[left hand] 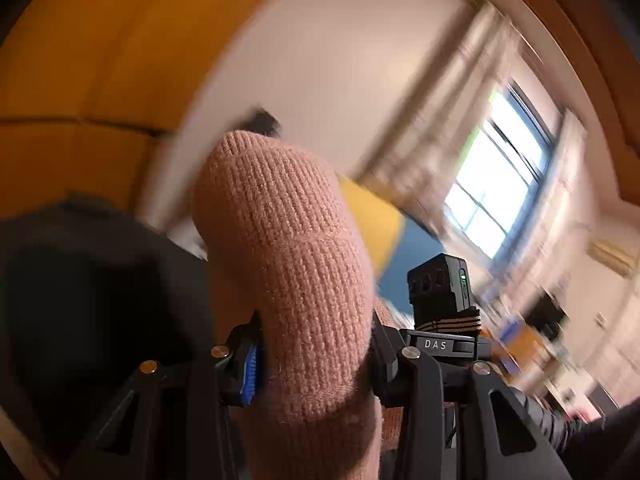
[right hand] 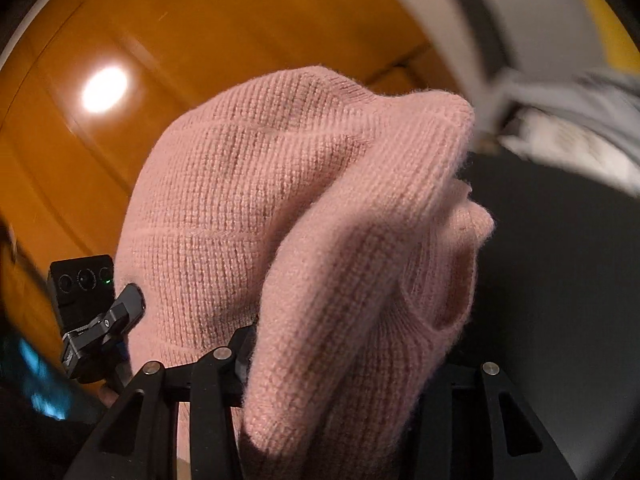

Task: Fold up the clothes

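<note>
While both cameras tilt upward, we note the left gripper (left hand: 316, 364) and right gripper (right hand: 332, 364) each clamping the pink sweater (right hand: 304, 208), bunched directly ahead; fold stage unclear.

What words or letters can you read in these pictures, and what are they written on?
"DAS": white letters on the black mount under the small black camera, beside the pink knitted garment clamped in the left gripper.
The clamp under the small camera in the right wrist view bears a tiny mark, too small to read.
Background objects are too blurred to read; nothing else legible.
</note>
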A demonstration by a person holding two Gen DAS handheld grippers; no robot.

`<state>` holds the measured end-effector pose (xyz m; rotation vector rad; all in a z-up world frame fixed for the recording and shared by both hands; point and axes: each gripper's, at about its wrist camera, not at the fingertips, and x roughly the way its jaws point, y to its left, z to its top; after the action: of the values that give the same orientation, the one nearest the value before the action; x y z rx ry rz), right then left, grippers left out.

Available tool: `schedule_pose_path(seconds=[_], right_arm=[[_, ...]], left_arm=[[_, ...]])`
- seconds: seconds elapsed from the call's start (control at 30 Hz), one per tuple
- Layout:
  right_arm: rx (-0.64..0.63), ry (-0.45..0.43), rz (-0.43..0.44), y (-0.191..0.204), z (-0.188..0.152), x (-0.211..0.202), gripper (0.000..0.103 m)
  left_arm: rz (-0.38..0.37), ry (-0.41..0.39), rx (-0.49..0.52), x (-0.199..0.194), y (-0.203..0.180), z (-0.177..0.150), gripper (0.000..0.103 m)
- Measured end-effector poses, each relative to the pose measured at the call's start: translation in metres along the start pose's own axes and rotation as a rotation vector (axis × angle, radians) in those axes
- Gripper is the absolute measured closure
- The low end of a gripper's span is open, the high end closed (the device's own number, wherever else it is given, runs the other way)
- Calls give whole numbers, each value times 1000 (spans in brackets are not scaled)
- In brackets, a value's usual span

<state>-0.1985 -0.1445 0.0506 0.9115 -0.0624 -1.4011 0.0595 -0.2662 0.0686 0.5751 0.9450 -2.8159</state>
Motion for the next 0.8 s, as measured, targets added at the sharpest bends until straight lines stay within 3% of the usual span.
schedule_pose_path(seconds=[0.2, 0.3, 0.37, 0.43, 0.6, 0.67, 0.8], right_arm=[[-158, 141, 22, 49, 91, 126, 57], [-119, 247, -18, 40, 94, 186, 57], [-54, 271, -7, 25, 84, 207, 53], [11, 296, 3, 9, 74, 229, 52], [-13, 295, -33, 18, 74, 215, 53], [-4, 280, -58, 13, 72, 209, 44], [70, 229, -40, 0, 74, 193, 37]], left_arm=[[228, -61, -168, -18, 96, 30, 61], [342, -91, -253, -27, 145, 45, 60], [322, -113, -315, -35, 165, 48, 60], [316, -107, -294, -37, 165, 53, 60], [318, -43, -232, -27, 161, 68, 56], [329, -31, -235, -25, 152, 70, 53], [435, -61, -148, -36, 129, 79, 49]])
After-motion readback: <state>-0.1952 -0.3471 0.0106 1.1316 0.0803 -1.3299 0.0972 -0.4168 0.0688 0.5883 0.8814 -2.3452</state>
